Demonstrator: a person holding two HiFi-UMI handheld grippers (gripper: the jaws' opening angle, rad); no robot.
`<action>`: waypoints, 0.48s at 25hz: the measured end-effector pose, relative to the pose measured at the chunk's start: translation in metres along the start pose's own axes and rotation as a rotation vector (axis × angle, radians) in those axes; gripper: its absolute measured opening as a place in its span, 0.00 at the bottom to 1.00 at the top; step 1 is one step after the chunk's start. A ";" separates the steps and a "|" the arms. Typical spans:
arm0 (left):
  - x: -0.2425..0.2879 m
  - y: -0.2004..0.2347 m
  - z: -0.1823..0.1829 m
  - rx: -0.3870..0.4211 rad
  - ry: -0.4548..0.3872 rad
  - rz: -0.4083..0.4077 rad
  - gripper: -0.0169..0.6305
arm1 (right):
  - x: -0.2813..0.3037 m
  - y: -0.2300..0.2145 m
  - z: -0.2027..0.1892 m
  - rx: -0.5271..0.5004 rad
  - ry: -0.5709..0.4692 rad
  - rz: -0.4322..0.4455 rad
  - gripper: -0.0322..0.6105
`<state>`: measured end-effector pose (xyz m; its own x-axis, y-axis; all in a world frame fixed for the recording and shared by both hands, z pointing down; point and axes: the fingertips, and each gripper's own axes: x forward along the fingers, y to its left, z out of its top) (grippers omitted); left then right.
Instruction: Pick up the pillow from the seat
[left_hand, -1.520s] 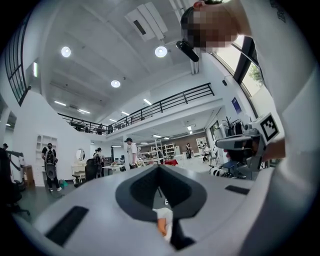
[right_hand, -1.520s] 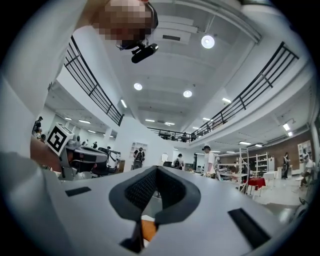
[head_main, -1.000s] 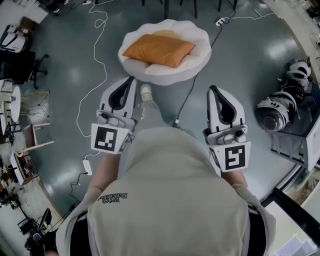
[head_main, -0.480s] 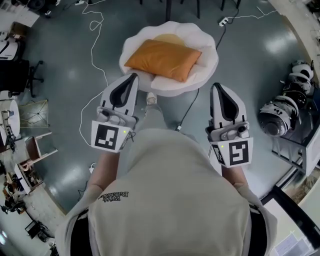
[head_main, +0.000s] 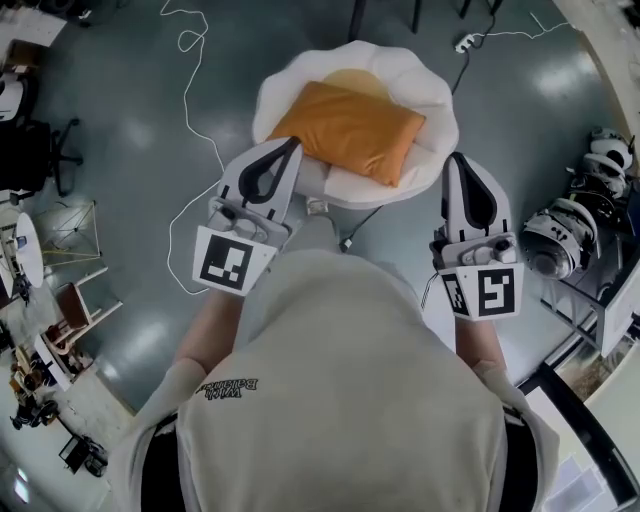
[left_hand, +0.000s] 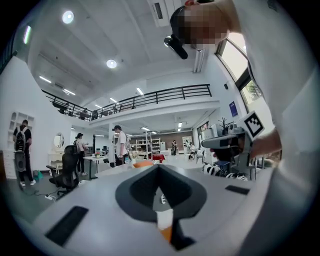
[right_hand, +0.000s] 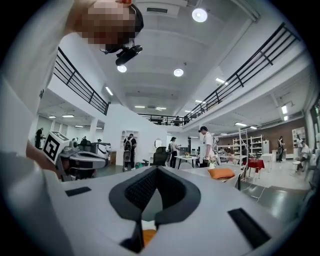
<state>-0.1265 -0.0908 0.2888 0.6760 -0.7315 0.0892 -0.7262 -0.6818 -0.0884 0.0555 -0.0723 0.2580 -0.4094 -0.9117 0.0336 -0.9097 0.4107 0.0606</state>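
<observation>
**At the seat's near rim, two closed grippers, pillow untouched**

Along the bottom of the head view, a person in a pale hooded top (head_main: 340, 400) fills the frame, holding a gripper in each hand. At centre left, the left gripper (head_main: 290, 143) points up the frame, its marker cube (head_main: 232, 262) nearest the body. Its jaws are pressed together with nothing between them, as the left gripper view (left_hand: 159, 166) confirms. At centre right, the right gripper (head_main: 458, 157) runs roughly parallel behind its own cube (head_main: 487, 292). Its jaws are likewise drawn together and empty, as the right gripper view (right_hand: 156, 169) shows.

Just beyond the two tips, at upper centre, stands a white, scallop-edged seat (head_main: 440, 130). The left tip overlaps the seat's near-left rim in the frame; whether it touches cannot be told. The right tip sits just beside the near-right rim. An orange pillow (head_main: 350, 130) lies flat on the seat, tilted across it and clear of both grippers. The right gripper view catches it as an orange patch at right of centre (right_hand: 221, 173).

Around the seat spreads grey, glossy floor, with a white cable (head_main: 195, 90) trailing at upper left and a dark one (head_main: 365, 220) passing under the seat's front. At far right stand white rounded machines (head_main: 560, 235); at far left, a black office chair (head_main: 45, 150).
</observation>
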 end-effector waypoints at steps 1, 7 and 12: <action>0.005 0.011 -0.002 -0.004 -0.001 -0.012 0.04 | 0.014 0.001 0.001 -0.001 0.002 -0.010 0.06; 0.024 0.067 -0.005 -0.042 -0.018 -0.054 0.04 | 0.073 0.002 0.008 -0.050 0.025 -0.081 0.06; 0.027 0.100 -0.017 -0.039 -0.010 -0.089 0.04 | 0.099 -0.001 0.011 -0.078 0.041 -0.133 0.06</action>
<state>-0.1834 -0.1786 0.2992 0.7394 -0.6679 0.0854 -0.6671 -0.7438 -0.0417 0.0152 -0.1629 0.2502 -0.2807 -0.9579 0.0603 -0.9470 0.2867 0.1447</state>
